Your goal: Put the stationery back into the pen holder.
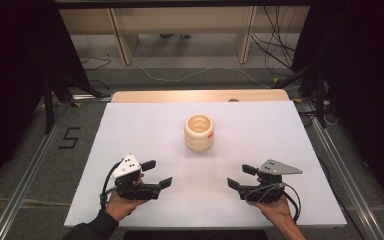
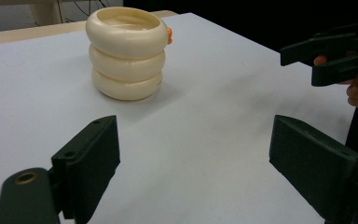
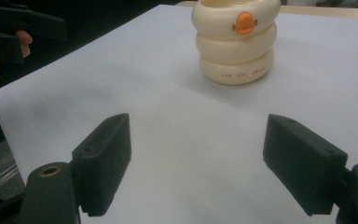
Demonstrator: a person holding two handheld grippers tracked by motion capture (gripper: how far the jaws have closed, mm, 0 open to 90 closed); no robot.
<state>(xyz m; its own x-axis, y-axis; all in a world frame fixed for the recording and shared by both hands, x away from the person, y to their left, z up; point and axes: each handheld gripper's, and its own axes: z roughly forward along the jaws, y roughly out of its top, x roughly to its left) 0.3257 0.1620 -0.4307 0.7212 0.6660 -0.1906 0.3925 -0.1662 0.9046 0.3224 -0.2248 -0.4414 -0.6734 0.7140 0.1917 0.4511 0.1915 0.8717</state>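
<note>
1. We see the cream ringed cup (image 1: 199, 132) upright mid-table (image 1: 130, 125), orange tab at its 4 o'clock.
2. Our left gripper (image 1: 157, 173), at 8 o'clock from it, gapes wide, holding nothing.
3. Our right gripper (image 1: 241, 176), at 5 o'clock, likewise.

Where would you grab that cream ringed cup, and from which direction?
Probably the top ring of the cream cup, one jaw inside the open mouth and one outside, coming from above. It stands upright with its mouth open, and its bulging rings look wide for the open left gripper or right gripper.
</note>
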